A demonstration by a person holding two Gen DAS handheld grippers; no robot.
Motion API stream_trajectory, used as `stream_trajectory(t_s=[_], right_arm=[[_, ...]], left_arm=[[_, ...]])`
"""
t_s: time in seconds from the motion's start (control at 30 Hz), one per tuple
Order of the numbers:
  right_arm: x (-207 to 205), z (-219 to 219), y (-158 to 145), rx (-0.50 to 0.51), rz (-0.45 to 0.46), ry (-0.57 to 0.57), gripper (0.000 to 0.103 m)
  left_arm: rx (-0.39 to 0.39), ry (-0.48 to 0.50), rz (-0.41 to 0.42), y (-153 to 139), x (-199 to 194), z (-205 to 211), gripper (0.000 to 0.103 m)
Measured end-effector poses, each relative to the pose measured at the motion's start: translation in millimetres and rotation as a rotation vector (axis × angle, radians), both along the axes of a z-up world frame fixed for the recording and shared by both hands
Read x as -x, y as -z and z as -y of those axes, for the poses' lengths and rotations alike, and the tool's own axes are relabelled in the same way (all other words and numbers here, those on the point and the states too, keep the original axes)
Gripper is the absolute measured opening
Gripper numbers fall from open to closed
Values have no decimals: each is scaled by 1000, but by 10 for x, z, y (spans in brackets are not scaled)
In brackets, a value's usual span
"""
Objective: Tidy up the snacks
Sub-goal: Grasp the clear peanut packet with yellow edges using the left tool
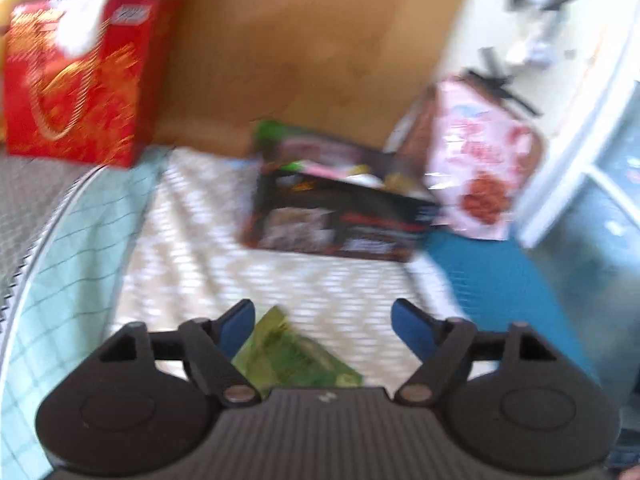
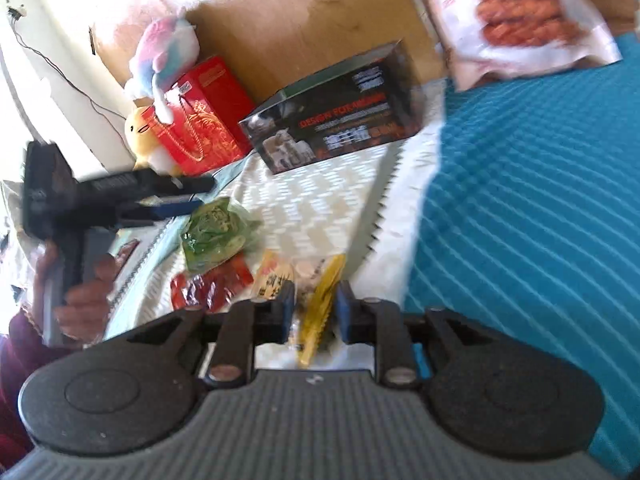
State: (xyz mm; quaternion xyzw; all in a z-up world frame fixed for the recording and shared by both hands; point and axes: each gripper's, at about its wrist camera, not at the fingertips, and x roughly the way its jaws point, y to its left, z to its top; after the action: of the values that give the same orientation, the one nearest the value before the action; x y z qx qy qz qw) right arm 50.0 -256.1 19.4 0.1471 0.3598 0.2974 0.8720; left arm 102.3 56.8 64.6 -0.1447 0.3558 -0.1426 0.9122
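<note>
- my left claw (image 1: 323, 322) gapes wide over a green packet (image 1: 294, 360), clear patterned cloth (image 1: 224, 248) ahead up to the black box (image 1: 340, 216).
- my right claw (image 2: 311, 308) stands narrow around a yellow packet (image 2: 320, 312); whether it pinches, i cannot tell.

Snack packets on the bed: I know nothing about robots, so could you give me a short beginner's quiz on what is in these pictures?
1. True or false: the left gripper stands open.
2. Which colour is the packet lying between the right gripper fingers? A red, B yellow, C green.
3. Fill in: the pastel soft toy sits on top of the ___ box.
Key: 1 true; 2 B; 3 red.
</note>
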Motion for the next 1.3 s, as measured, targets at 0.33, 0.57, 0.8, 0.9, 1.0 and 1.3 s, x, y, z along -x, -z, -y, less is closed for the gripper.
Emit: stream_trajectory(t_s=[0.33, 0.57, 0.8, 0.9, 1.0, 1.3], right_arm=[[300, -328, 58, 208, 223, -99, 69], [458, -436, 200, 354, 309, -143, 56], [608, -409, 94, 349, 298, -217, 36], [745, -336, 52, 299, 259, -317, 34], [873, -284, 14, 233, 198, -418, 33], [1075, -465, 37, 208, 113, -504, 38]], left_arm=[[-89, 197, -55, 196, 303, 726, 79], [-163, 243, -73, 419, 479, 938, 78], [-140, 294, -87, 356, 740, 880, 38], [-143, 326, -95, 377, 995, 792, 38], [-107, 356, -124, 375, 1267, 635, 37], [-40, 331, -190, 432, 1554, 341, 50]])
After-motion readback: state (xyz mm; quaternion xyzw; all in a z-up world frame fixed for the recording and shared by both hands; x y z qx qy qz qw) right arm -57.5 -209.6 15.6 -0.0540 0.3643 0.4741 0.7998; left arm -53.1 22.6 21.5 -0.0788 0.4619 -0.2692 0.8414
